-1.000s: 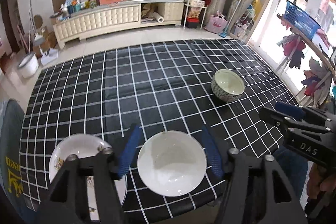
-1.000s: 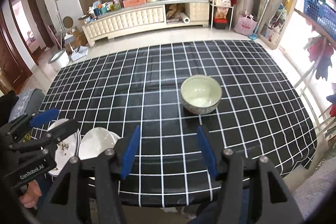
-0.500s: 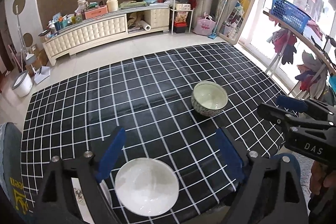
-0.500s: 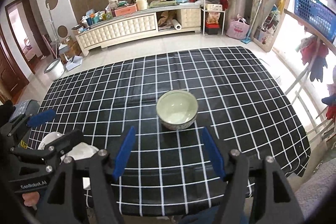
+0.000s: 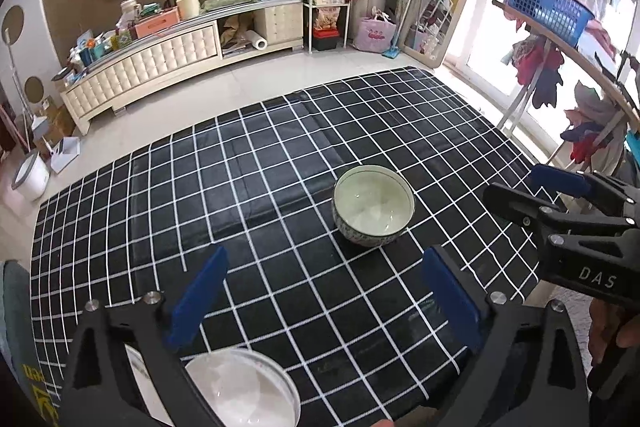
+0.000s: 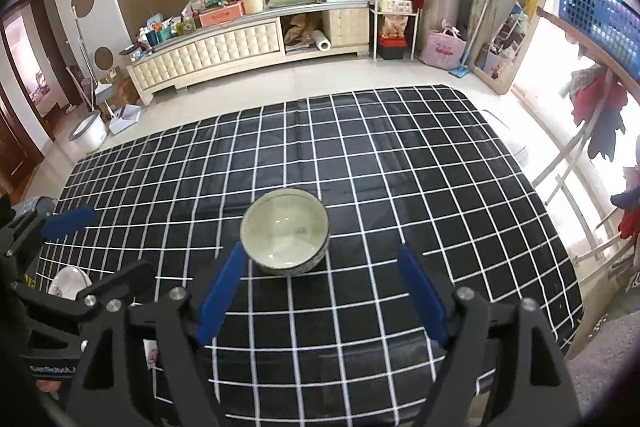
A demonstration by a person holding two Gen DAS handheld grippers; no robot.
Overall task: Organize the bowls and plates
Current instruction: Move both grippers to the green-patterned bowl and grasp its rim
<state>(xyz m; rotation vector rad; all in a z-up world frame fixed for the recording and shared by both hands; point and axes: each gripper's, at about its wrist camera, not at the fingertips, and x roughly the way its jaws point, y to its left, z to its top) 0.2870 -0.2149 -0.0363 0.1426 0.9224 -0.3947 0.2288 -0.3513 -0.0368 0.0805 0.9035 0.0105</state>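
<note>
A patterned bowl with a pale green inside point(image 5: 374, 205) stands on the black checked tablecloth point(image 5: 280, 163); it also shows in the right wrist view point(image 6: 285, 229). My right gripper point(image 6: 320, 267) is open and empty, just short of that bowl, its left fingertip beside the bowl's near left rim. A white bowl point(image 5: 244, 393) sits at the table's near edge below my left gripper point(image 5: 324, 273), which is open and empty. A patterned plate point(image 6: 68, 281) shows partly behind the left gripper body.
The right gripper's body point(image 5: 568, 223) is at the right in the left wrist view. The table's near edge point(image 6: 360, 399) is close under both grippers. A clothes rack point(image 6: 592, 115) stands to the right of the table.
Both grippers have pulled back and turned; the white bowl has slid to the bottom of the left view. The patterned bowl is now closer and centred between the right fingers.
</note>
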